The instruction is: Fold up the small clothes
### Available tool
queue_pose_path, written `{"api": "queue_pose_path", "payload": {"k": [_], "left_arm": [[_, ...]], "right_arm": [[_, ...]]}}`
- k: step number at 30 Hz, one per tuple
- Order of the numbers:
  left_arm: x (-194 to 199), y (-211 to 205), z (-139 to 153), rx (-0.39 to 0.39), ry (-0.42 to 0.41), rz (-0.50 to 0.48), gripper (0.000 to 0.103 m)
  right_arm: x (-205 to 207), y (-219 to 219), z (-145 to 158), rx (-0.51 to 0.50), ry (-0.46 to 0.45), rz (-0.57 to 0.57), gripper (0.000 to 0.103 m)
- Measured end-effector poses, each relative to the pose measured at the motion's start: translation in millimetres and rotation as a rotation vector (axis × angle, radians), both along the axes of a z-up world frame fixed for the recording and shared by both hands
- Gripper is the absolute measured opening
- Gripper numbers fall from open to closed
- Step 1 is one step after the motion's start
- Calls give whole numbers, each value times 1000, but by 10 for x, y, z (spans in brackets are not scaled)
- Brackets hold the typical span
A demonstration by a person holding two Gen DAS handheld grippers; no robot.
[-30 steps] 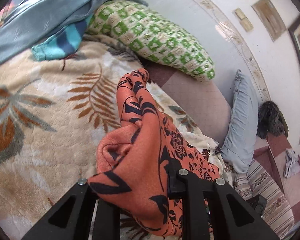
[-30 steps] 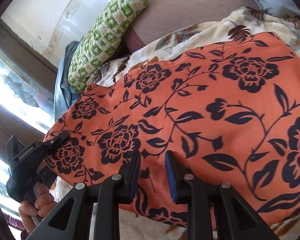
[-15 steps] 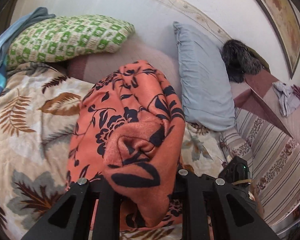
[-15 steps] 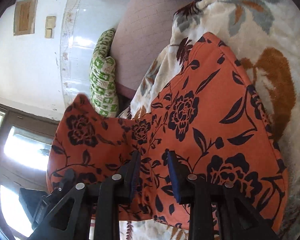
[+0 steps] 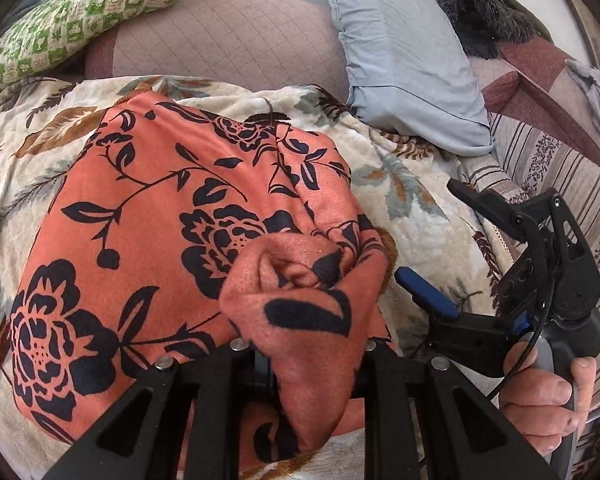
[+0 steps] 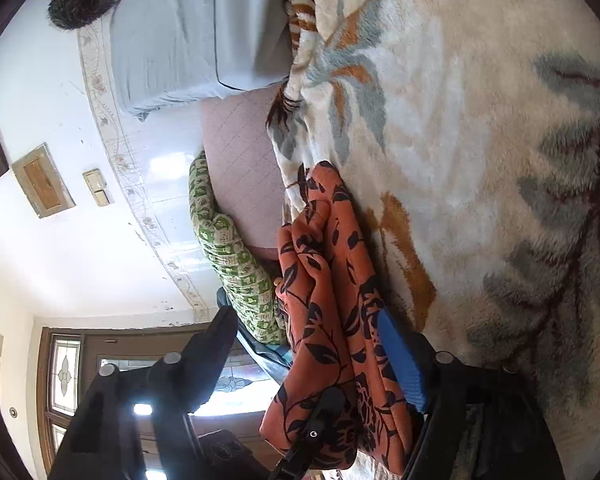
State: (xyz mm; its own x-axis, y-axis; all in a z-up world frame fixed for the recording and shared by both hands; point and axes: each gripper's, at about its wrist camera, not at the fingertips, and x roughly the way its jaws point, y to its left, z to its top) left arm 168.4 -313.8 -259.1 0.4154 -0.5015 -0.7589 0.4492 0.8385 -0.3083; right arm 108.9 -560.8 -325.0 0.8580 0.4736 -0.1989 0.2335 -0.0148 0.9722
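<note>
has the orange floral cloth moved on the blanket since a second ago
Yes. The orange floral cloth, shut in the left gripper, has been carried across the leaf-print blanket from near the green pillow toward the blue pillow.

Bright daylight fills both fisheye views, whose edges curve into dark corners. The patterned glass window [image 6: 66, 376] glares white. The fluffy cream leaf-print blanket [image 6: 480, 160] looks slightly soft.

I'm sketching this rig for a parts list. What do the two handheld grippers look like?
Both are matte black plastic. The right gripper has long tapered fingers with blue pads, silver screws, a chunky black body and a thin black cable looping by the bare hand on its grip. The left gripper shows black triangular cut-out arms and silver bolts.
</note>
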Motion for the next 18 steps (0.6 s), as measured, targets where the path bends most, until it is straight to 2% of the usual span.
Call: {"api": "queue_pose_path", "payload": {"k": [5, 12, 14, 16, 17, 18], "left_arm": [[-89, -7, 51, 41, -47, -27, 19], [-222, 63, 37, 76, -72, -83, 19], [-236, 92, 48, 72, -74, -96, 19], [-211, 132, 66, 55, -57, -102, 19], [-195, 150, 78, 41, -45, -106, 19], [-185, 163, 93, 30, -38, -106, 19]], "right_arm": [[155, 138, 55, -20, -19, 52, 76], [405, 459, -22, -91, 76, 108, 76], [441, 470, -2, -128, 70, 92, 73], [533, 463, 69, -235, 74, 113, 46], [608, 458, 101, -287, 82, 133, 18], [670, 448, 125, -307, 81, 143, 18]]}}
